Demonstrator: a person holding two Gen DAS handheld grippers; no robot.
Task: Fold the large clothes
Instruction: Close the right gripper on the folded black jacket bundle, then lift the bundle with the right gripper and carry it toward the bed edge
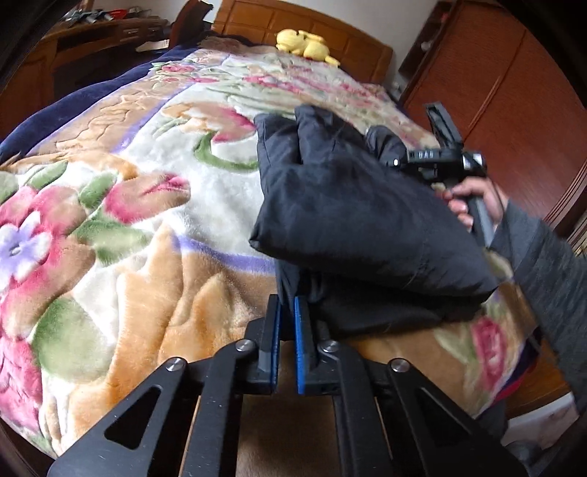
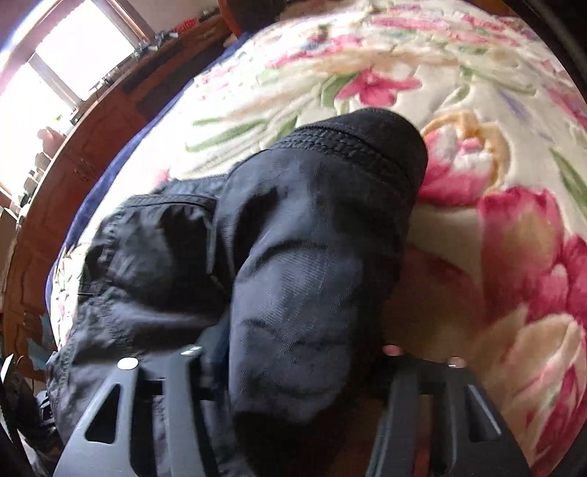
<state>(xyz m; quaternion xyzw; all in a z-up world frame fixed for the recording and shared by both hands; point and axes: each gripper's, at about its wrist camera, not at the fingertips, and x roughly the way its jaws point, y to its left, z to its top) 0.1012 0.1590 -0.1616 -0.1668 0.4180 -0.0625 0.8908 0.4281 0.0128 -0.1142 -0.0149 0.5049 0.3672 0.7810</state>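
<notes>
Lying on the floral blanket [image 1: 121,205] of the bed, near its foot edge, the black jacket [image 1: 352,220] is folded into a thick bundle. Left gripper [image 1: 287,312]: jaws nearly closed, a narrow gap between the blue pads; whether cloth sits in it cannot be told. Right gripper [image 2: 293,367]: jaws hidden under a jacket sleeve [image 2: 315,257] draped over them, so their state cannot be told. Yellow plush toy [image 1: 306,46] rests by the headboard [image 1: 301,25].

Both handheld grippers low over the bed, fingers close together.

The black left gripper with blue-padded fingers [image 1: 288,312] has its jaws nearly closed. The black right gripper [image 1: 396,146], gripped by a bare hand [image 1: 473,201] in a grey sleeve, pinches dark fabric.
</notes>
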